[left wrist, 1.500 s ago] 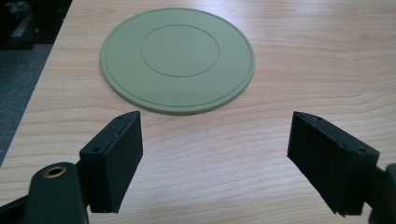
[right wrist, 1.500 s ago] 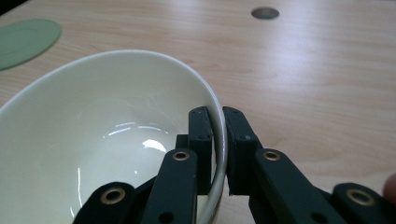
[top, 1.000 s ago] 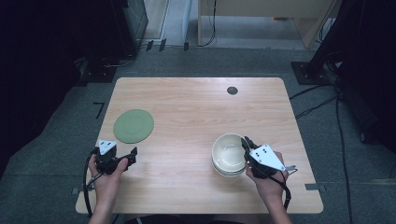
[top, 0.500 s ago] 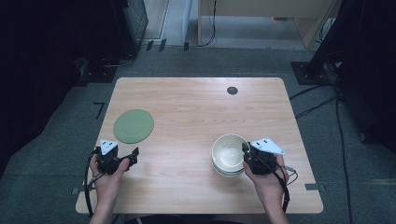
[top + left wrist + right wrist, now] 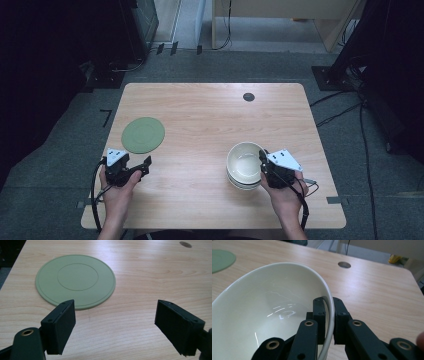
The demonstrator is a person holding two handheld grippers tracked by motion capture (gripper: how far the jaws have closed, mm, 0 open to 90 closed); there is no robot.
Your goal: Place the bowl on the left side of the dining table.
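Note:
A stack of cream bowls (image 5: 244, 162) stands near the table's front right. My right gripper (image 5: 261, 159) is at its right side, shut on the rim of the top bowl (image 5: 274, 312). One jaw is inside the rim and one outside (image 5: 329, 306), and they have just been closing on it. A flat green disc (image 5: 143, 134) lies at the left of the table. Just in front of it my left gripper (image 5: 146, 164) rests low over the wood, open, with nothing between its jaws (image 5: 116, 327). The disc (image 5: 75, 280) lies beyond its left jaw.
The wooden table (image 5: 200, 120) has a dark round hole (image 5: 248, 96) near its far edge, also seen past the bowl (image 5: 344, 264). Bare wood stretches between the disc and the bowls. Cables and dark furniture stand on the floor around the table.
The right gripper has shifted slightly at the bowl's rim, its grey top plate rising then settling. The bowls, the disc and the left gripper have stayed where they were.

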